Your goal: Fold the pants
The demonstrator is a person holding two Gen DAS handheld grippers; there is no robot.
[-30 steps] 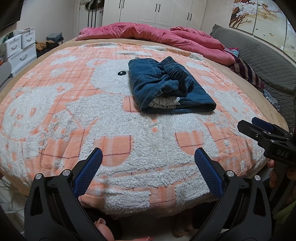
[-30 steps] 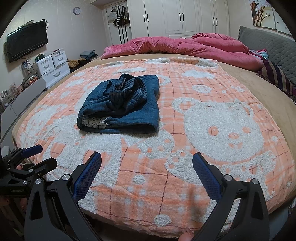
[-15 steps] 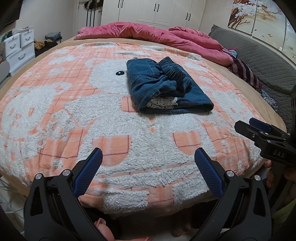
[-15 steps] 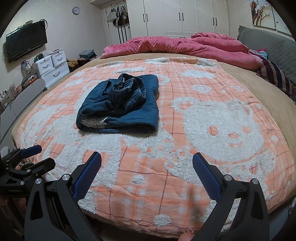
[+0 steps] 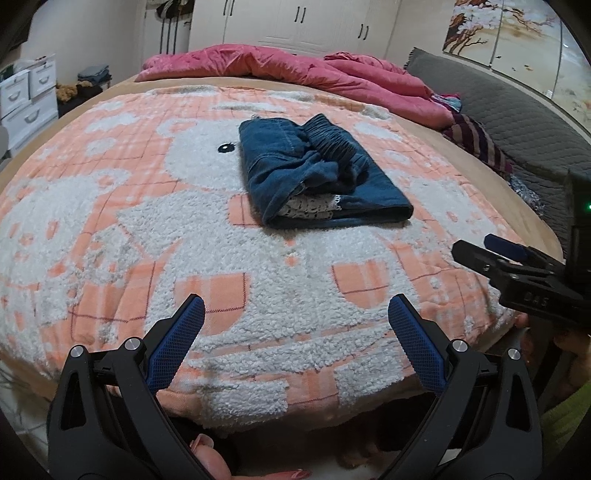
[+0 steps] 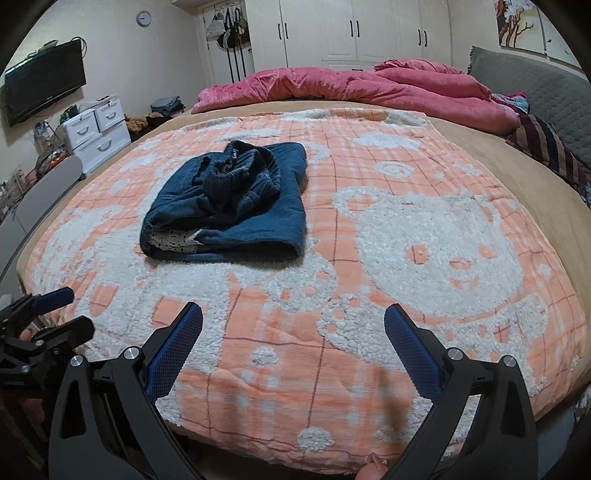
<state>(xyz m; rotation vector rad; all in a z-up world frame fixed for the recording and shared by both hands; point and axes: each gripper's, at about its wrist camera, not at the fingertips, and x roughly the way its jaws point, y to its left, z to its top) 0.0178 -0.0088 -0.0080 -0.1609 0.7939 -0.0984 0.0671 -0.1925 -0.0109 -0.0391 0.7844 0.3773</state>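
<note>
While the pants [image 5: 317, 173] are lying bundled, soft and limp, we are keeping left gripper [image 5: 295, 325] and right gripper [image 6: 293, 334] spread, empty, judging the thick folded edge the surest hold.

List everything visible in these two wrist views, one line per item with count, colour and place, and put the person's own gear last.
pants: one, dark blue denim with a white lace edge showing, folded bundle on the blanket
blanket: one, orange and white bear pattern, spread over the bed
quilt: one, pink, bunched at the far end of the bed
drawer unit: one, white, by the left wall
television: one, black, on the left wall
wall clock: one, pale, high on the far wall
wardrobe: one, white, along the far wall
left gripper: one, black with blue pads, open, over the near bed edge
right gripper: one, black with blue pads, open, beside it
</note>
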